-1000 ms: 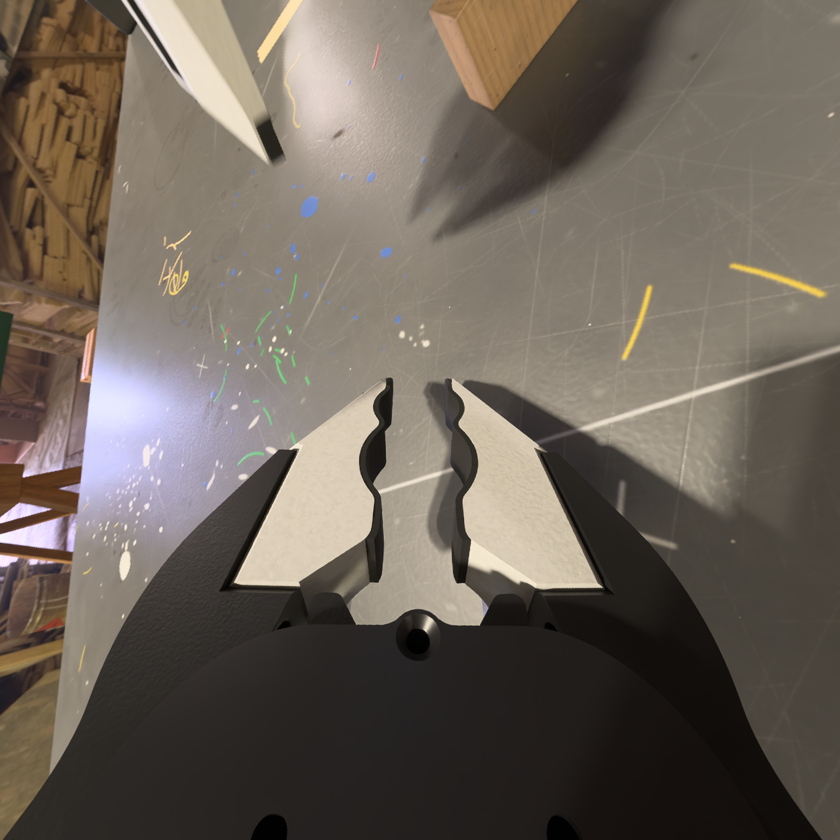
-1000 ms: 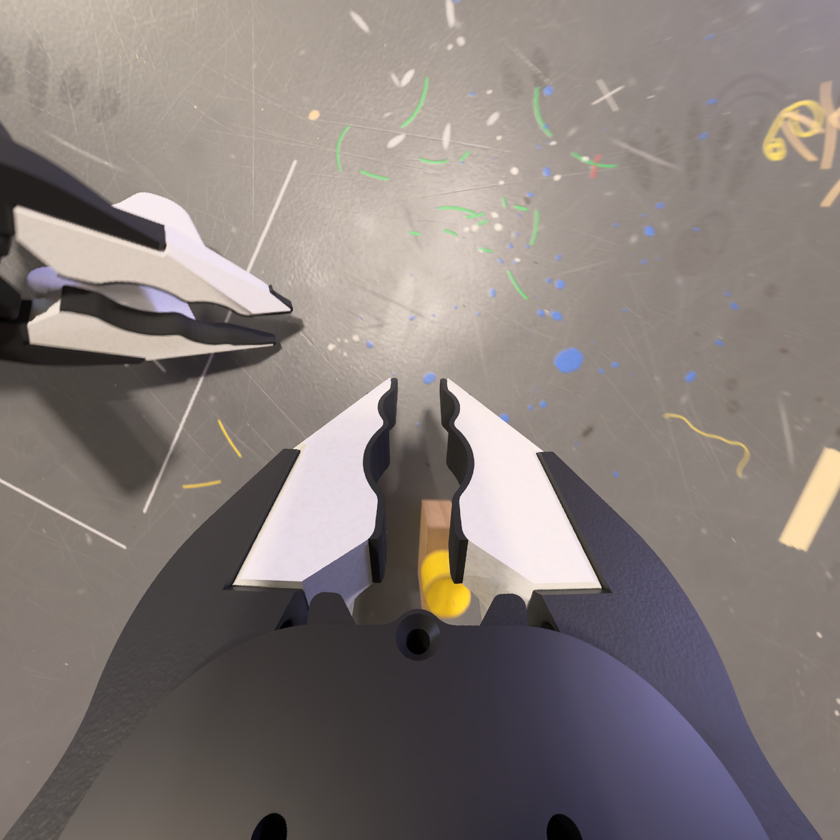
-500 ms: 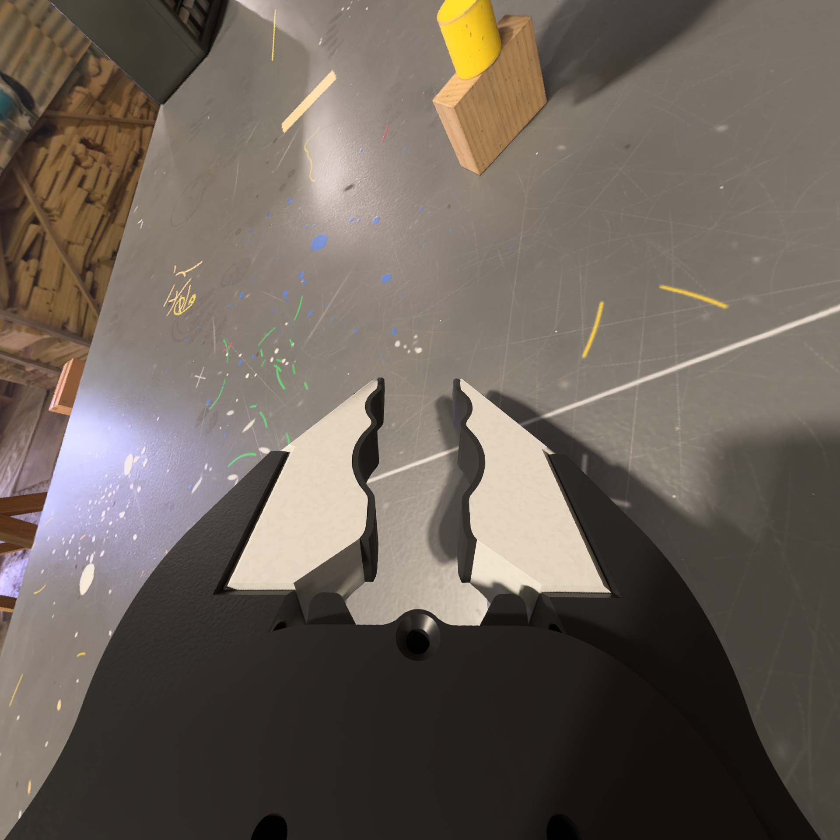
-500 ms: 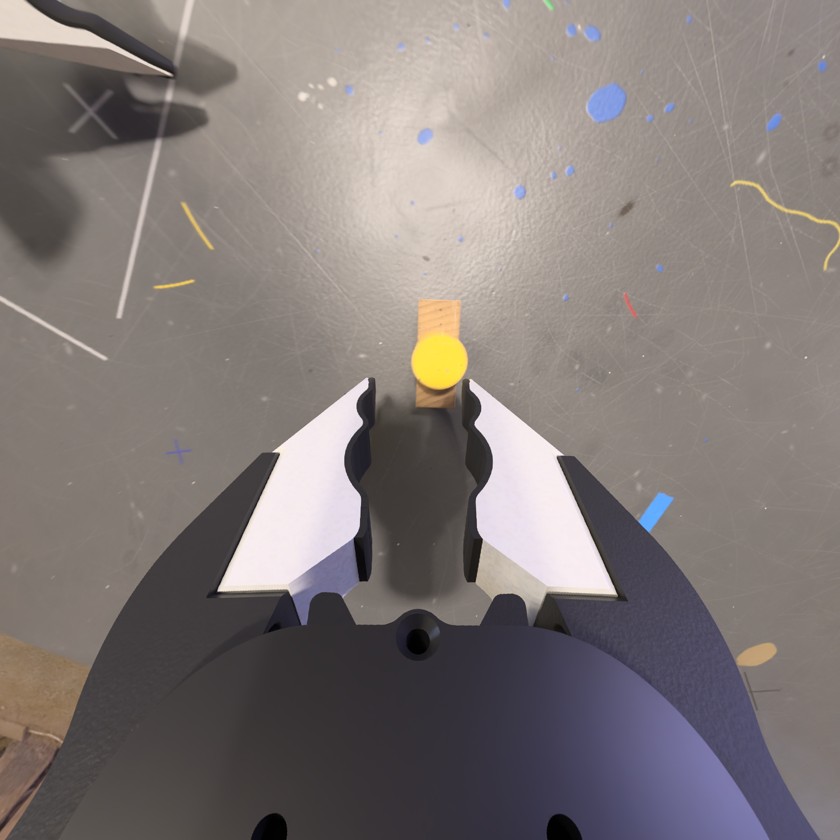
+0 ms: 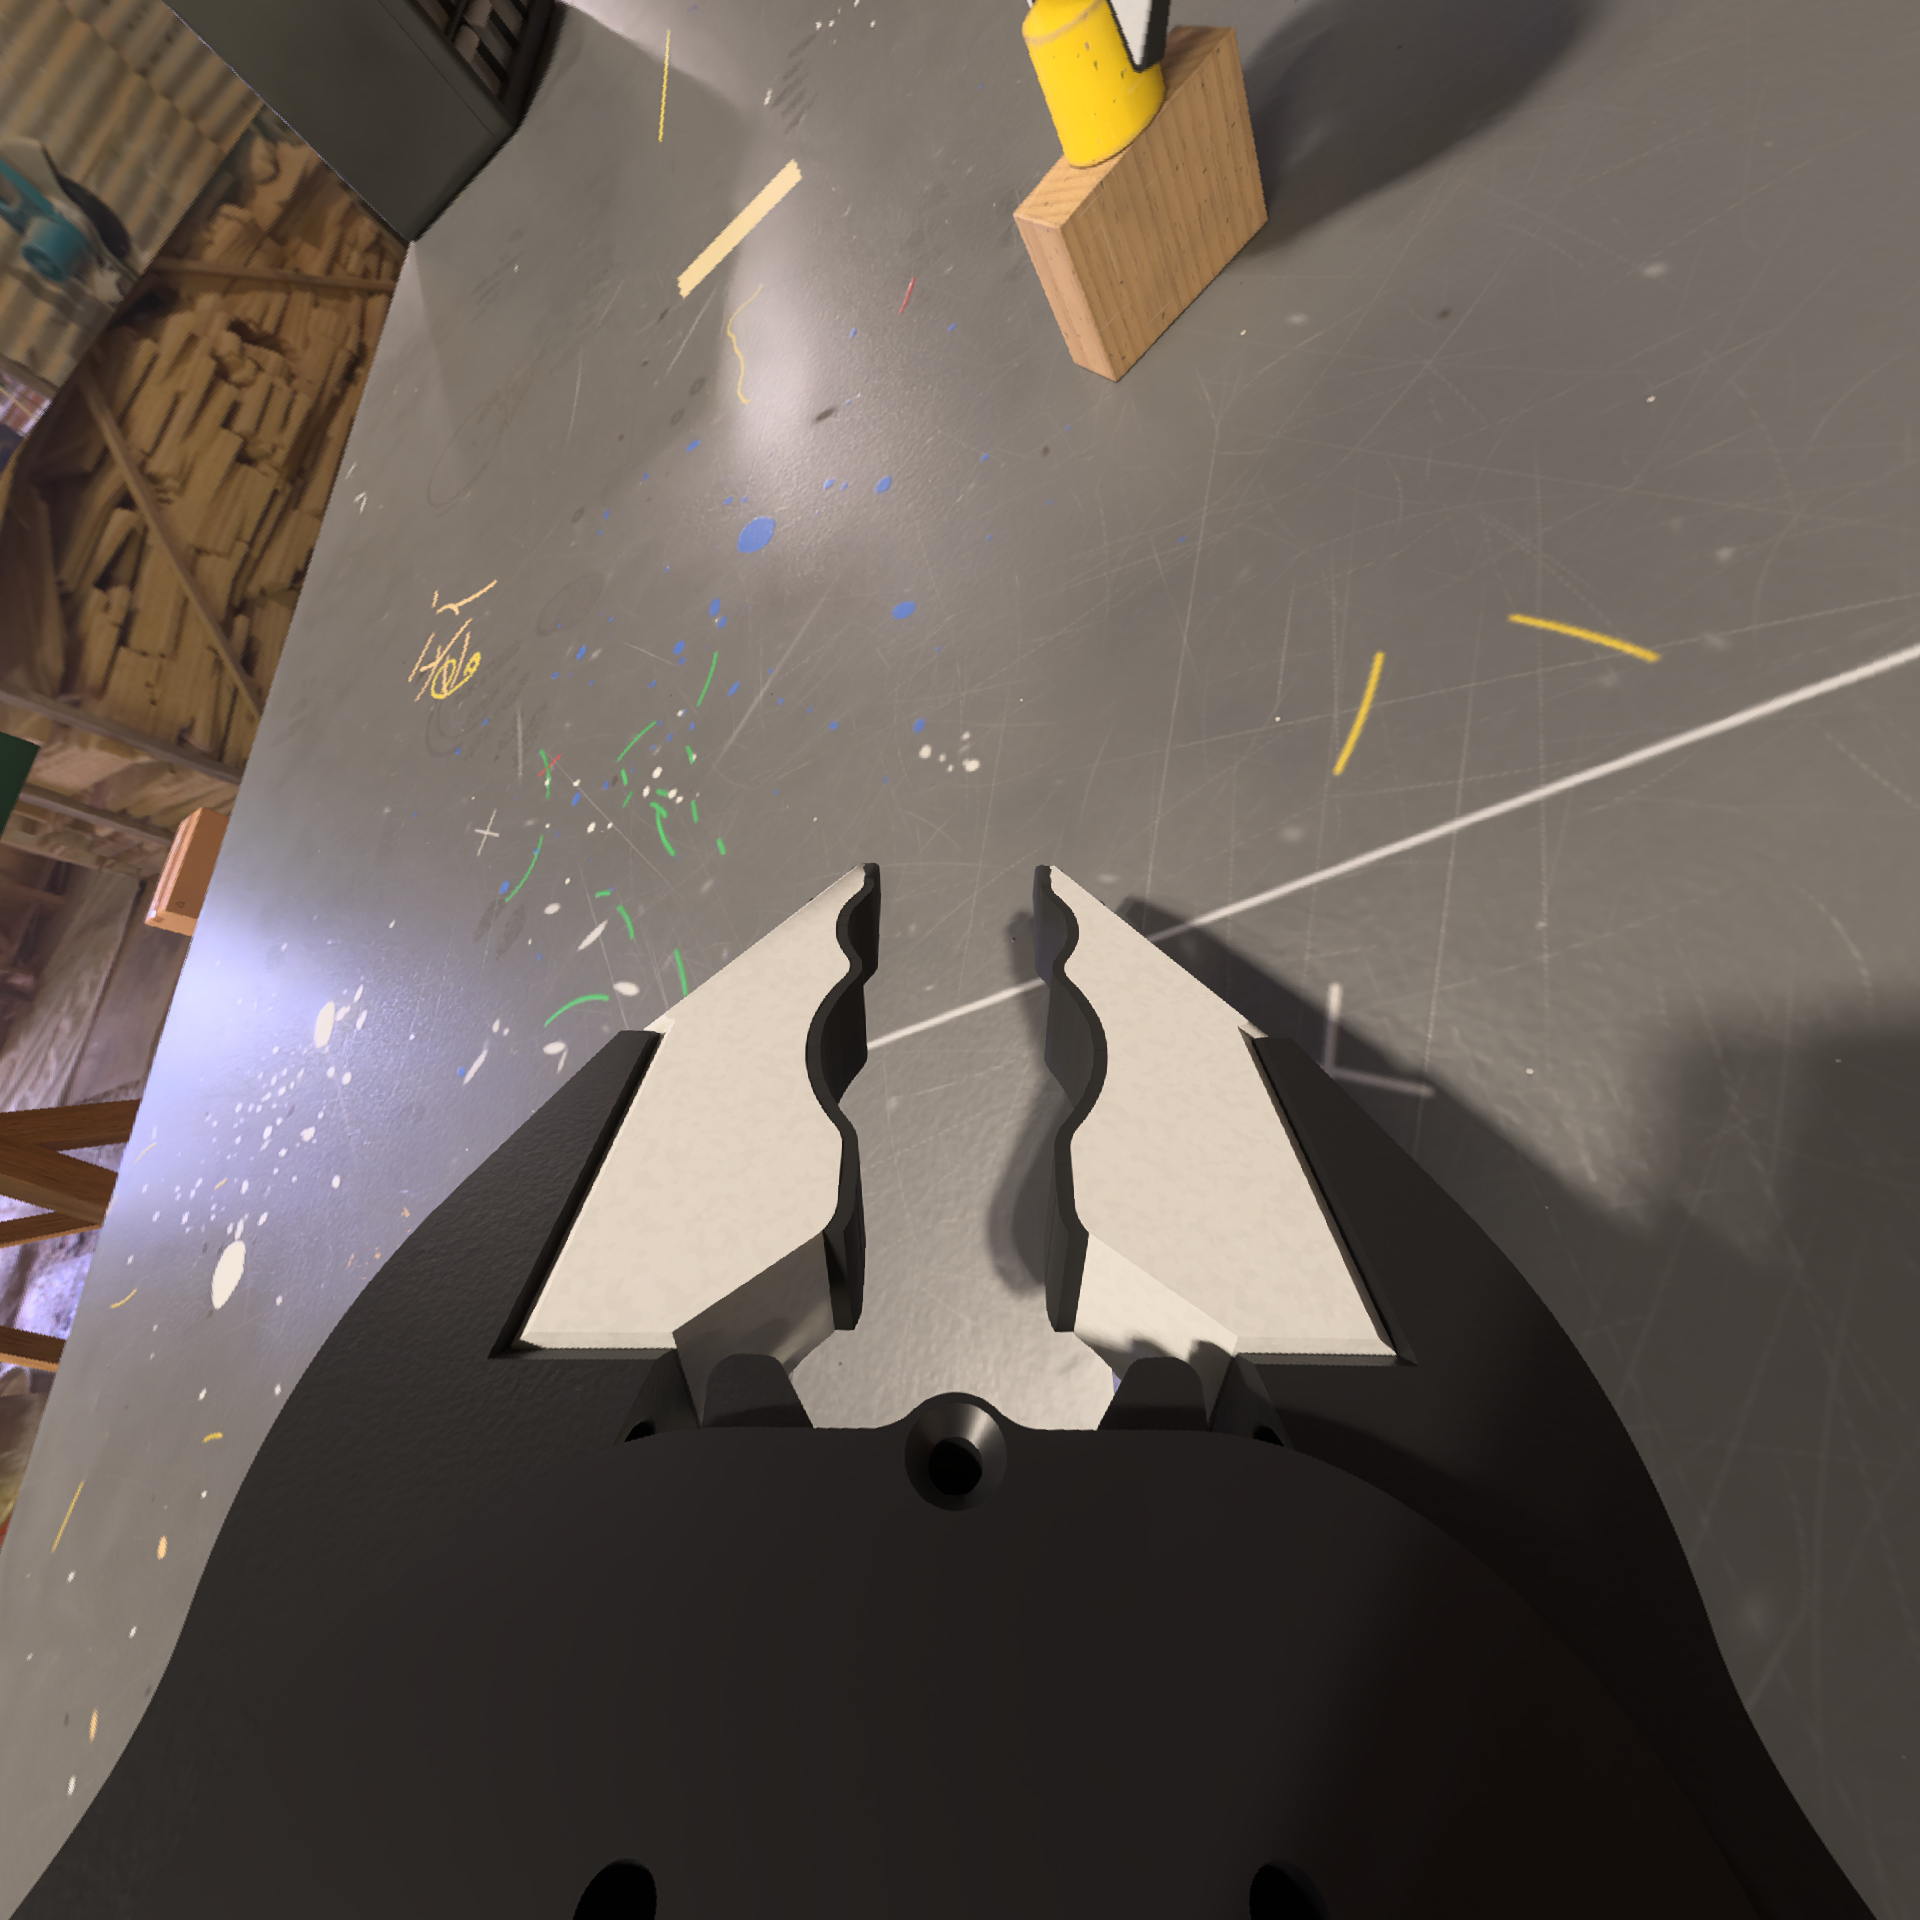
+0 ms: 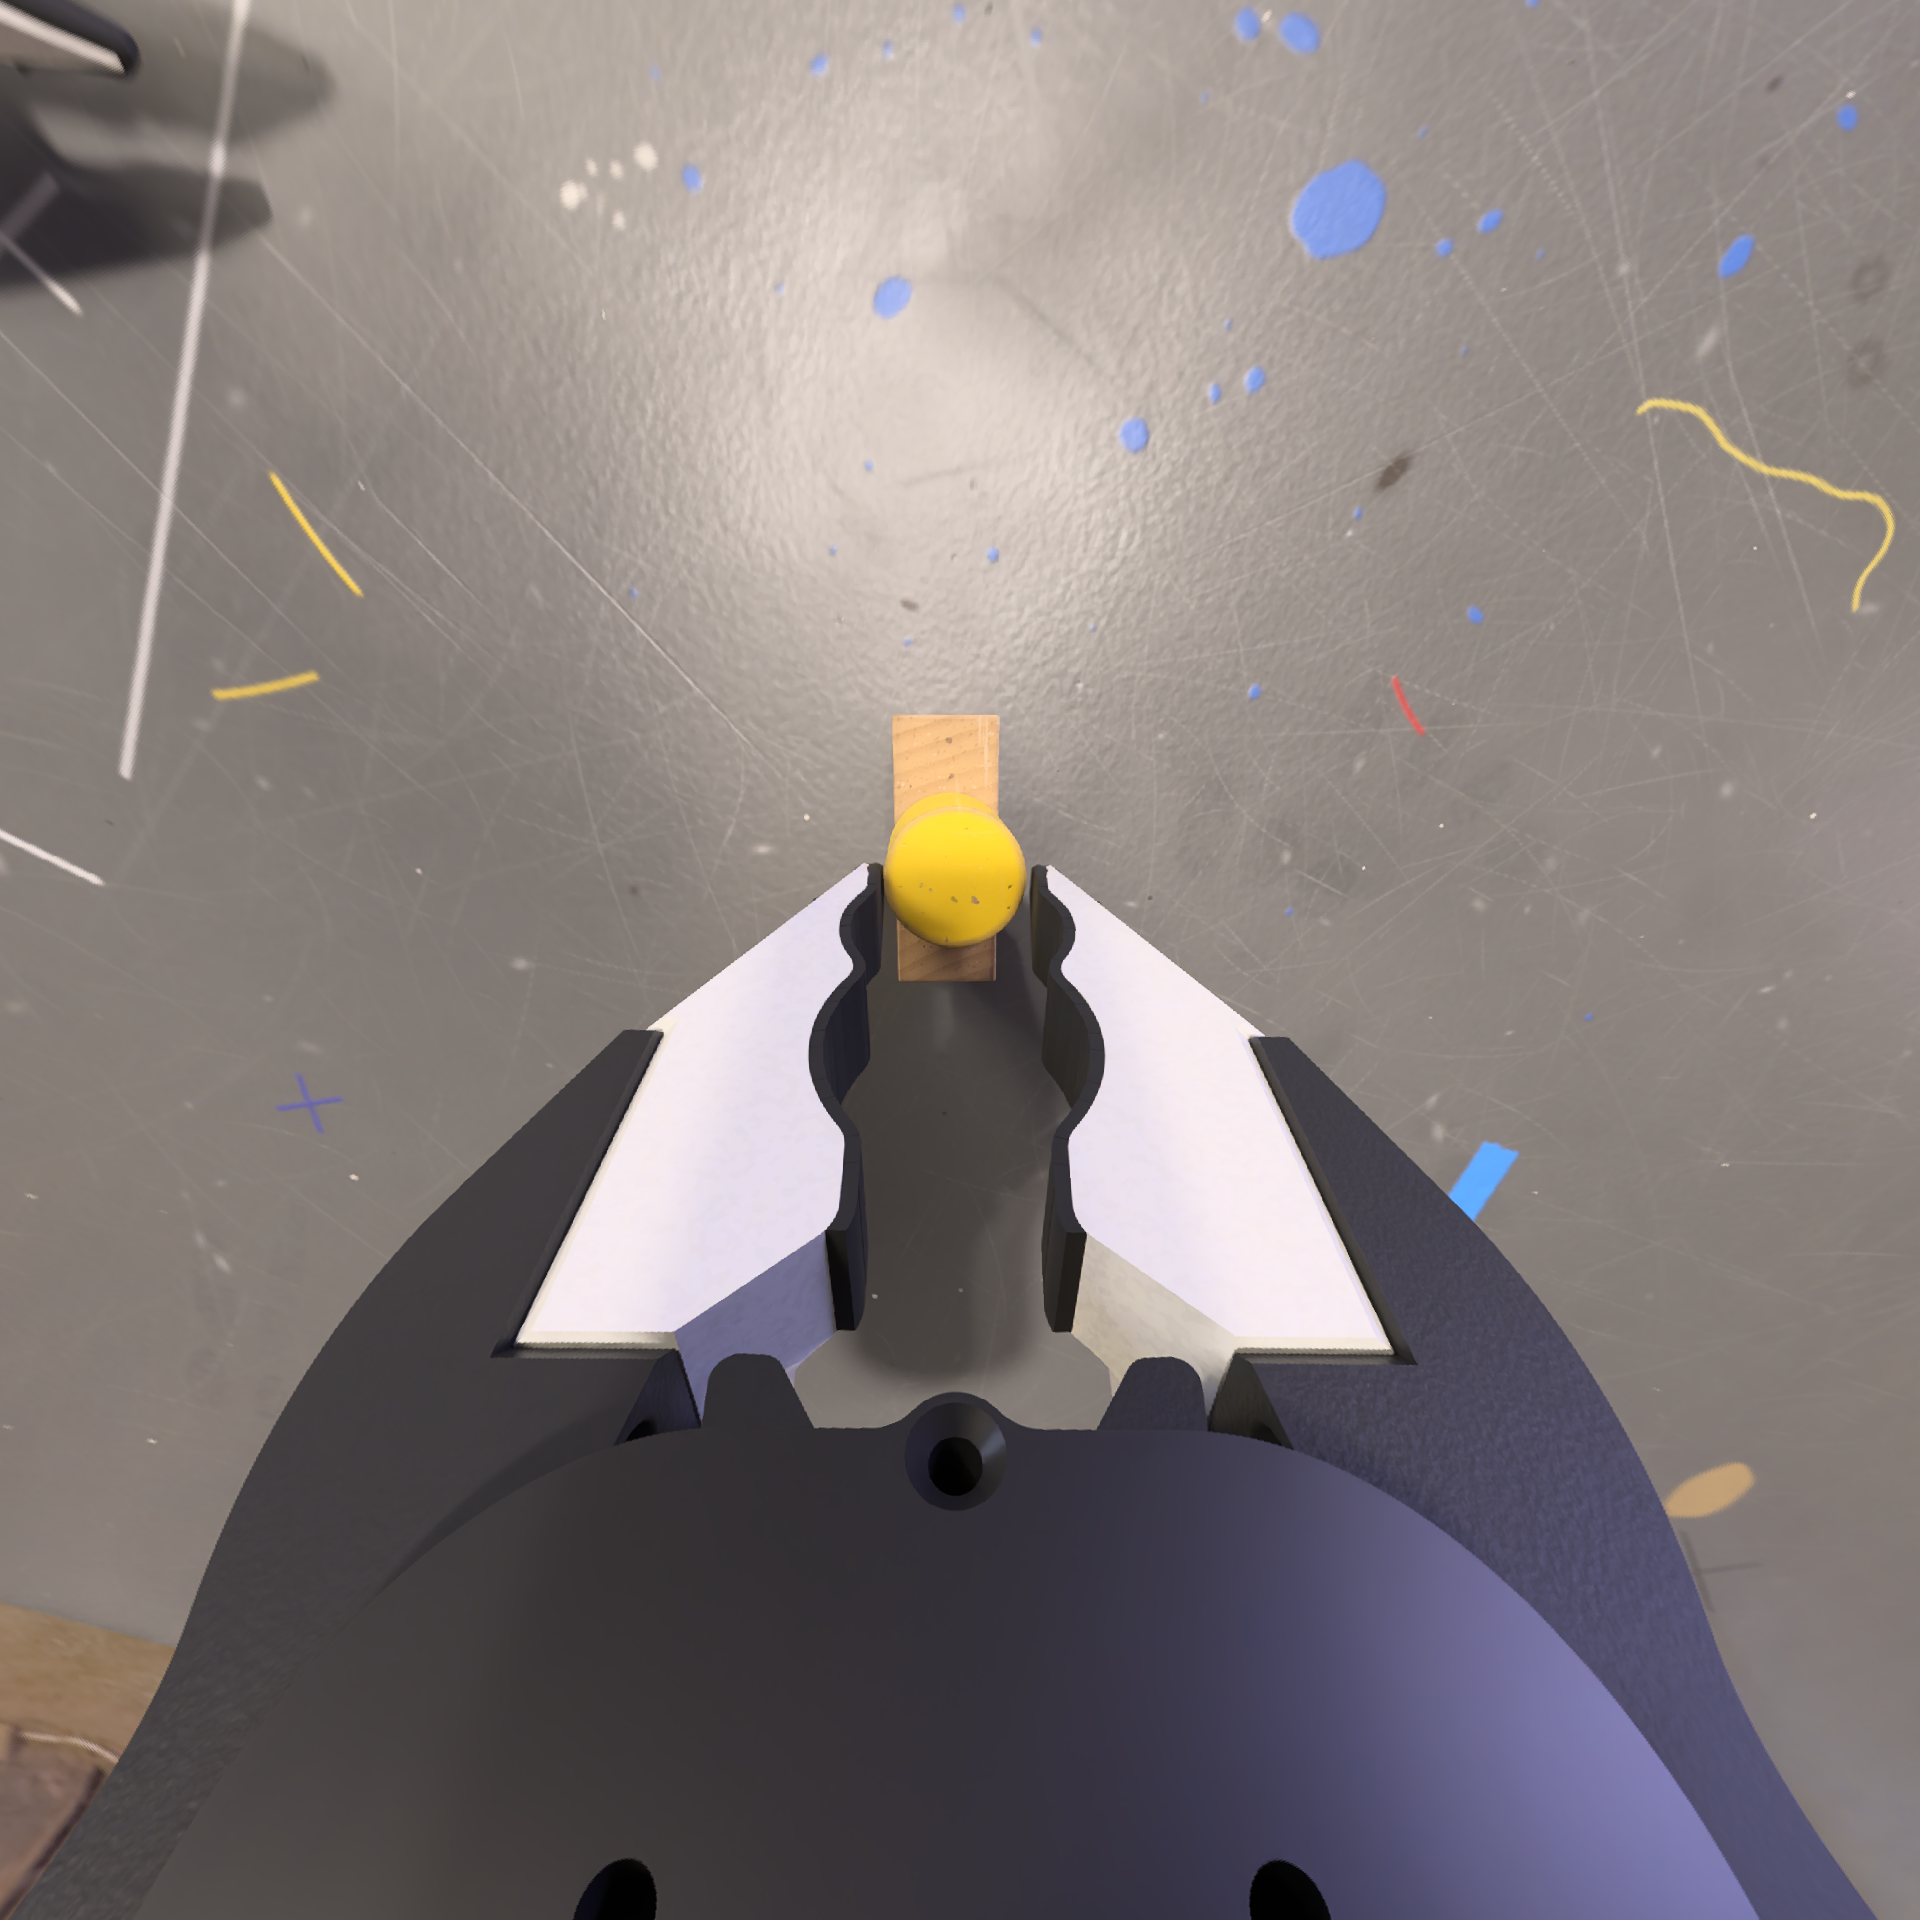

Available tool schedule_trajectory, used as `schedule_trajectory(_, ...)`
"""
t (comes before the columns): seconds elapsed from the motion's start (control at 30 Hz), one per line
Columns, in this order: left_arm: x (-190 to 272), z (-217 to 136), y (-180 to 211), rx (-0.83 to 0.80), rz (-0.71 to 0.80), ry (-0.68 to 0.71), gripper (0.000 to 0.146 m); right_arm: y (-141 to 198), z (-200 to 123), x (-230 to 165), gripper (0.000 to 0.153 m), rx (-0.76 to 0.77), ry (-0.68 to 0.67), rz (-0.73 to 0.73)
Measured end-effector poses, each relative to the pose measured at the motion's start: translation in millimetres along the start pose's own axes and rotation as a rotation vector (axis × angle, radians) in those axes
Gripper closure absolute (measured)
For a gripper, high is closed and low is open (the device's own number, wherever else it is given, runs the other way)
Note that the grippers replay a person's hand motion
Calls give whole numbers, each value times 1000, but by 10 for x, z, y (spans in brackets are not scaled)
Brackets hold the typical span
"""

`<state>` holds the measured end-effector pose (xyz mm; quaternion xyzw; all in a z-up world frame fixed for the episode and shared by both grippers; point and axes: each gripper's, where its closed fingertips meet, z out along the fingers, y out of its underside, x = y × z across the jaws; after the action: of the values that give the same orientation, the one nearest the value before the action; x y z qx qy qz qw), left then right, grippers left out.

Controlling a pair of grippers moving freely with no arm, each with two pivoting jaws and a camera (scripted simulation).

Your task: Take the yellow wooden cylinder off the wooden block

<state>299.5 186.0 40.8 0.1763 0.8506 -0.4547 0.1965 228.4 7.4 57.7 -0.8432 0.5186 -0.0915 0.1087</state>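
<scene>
The yellow wooden cylinder (image 6: pixel 954 878) stands upright on the narrow top of the wooden block (image 6: pixel 945 753), which stands on edge on the grey table (image 6: pixel 1351 831). My right gripper (image 6: pixel 954 883) points down over it, open. Its fingertips (image 6: pixel 871 894) flank the cylinder's top with slim gaps on both sides. In the left wrist view the cylinder (image 5: pixel 1096 94) and block (image 5: pixel 1153 229) are at the far top, with a right fingertip (image 5: pixel 1132 26) beside the cylinder. My left gripper (image 5: pixel 954 883) is open and empty, low over the table, well short of the block.
A dark grey box (image 5: pixel 416 83) stands at the far left corner, next to the table's left edge (image 5: pixel 260 790). A beige strip (image 5: pixel 738 229) lies left of the block. The left gripper's tip (image 6: pixel 62 42) shows at top left in the right wrist view.
My right gripper has dropped so its tips sit around the cylinder's top, and its jaws have narrowed from half a second ago. The left gripper has drawn back slightly and stays open.
</scene>
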Motion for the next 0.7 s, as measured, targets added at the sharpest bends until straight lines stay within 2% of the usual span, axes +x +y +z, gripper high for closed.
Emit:
schedule_trajectory(0.1, -15, -21, -3, 11, -3, -8, 117, -15, -85, -26, 126, 47, -60, 45)
schedule_trajectory(0.2, -41, -69, 29, 14, -14, -15, 117, -135, -291, -98, 126, 112, -73, 29)
schedule_trajectory(0.3, -44, -109, 52, 21, -16, -13, 118, -548, -495, -249, 126, 257, -85, -28)
schedule_trajectory(0.37, -39, -106, 59, 20, -12, -13, 119, -910, -516, -361, 126, 355, -86, -87)
schedule_trajectory(0.43, -31, -91, 73, 10, -5, -13, 120, -1219, -395, -472, 126, 395, -109, -119)
schedule_trajectory(0.53, -27, -90, 73, 14, 8, -24, 119, -1537, -41, -505, 126, 378, -101, -135)
schedule_trajectory(0.6, -29, -98, 67, 25, 13, -34, 119, -1668, 205, -502, 126, 360, -102, -128)
schedule_trajectory(0.7, -28, -93, 70, 27, 22, -43, 119, -1667, 556, -487, 126, 255, -101, -115)
